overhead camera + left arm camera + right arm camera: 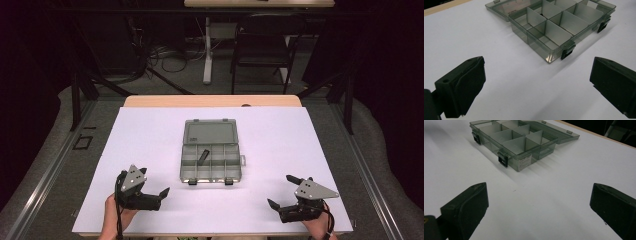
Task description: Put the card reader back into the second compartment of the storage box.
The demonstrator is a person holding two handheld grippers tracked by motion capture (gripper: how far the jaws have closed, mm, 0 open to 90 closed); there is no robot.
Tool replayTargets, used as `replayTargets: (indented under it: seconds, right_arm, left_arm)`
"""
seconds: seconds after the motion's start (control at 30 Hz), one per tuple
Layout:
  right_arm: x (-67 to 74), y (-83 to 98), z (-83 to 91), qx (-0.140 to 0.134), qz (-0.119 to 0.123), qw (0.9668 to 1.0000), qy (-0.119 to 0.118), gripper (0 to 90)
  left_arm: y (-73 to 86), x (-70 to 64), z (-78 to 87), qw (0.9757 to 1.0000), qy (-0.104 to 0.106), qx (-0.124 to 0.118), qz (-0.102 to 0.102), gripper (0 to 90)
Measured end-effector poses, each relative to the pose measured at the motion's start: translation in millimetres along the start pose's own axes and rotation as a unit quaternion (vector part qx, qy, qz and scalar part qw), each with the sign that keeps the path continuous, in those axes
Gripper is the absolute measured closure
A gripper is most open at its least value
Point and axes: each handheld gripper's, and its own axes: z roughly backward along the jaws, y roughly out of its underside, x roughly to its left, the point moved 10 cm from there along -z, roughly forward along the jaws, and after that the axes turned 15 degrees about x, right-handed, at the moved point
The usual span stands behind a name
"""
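A clear grey compartment box lies open in the middle of the white table, its lid folded back flat. A small dark object lies in one of the middle compartments. My left gripper rests open near the front left, held by a hand, jaws pointing towards the box. My right gripper rests open near the front right, also aimed at the box. Nothing is between either pair of jaws.
The white sheet covers a wooden table. Two black latches hang at the box's front wall. A black chair and cables stand on the floor beyond the table.
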Motion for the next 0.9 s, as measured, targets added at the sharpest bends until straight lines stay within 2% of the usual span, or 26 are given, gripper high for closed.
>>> replayTargets:
  seconds: [0.27, 0.7, 0.9]
  right_arm:
    - [0.1, 0.2, 0.3, 0.002, 0.001, 1.0000, 0.000, 1.5]
    - [0.1, -0.3, 2.5, -0.002, 0.001, 1.0000, 0.004, 1.6]
    - [-0.2, 0.6, 2.0, -0.001, 0.003, 1.0000, 0.004, 1.6]
  left_arm:
    - [13.1, 1.8, -2.3, 1.0000, 0.002, 0.005, 0.008, 0.3]
    - [24.0, -0.1, -5.6, 1.0000, -0.005, -0.002, 0.008, 0.3]
    - [28.3, 1.5, -6.2, 0.9998, -0.006, -0.009, 0.015, 0.2]
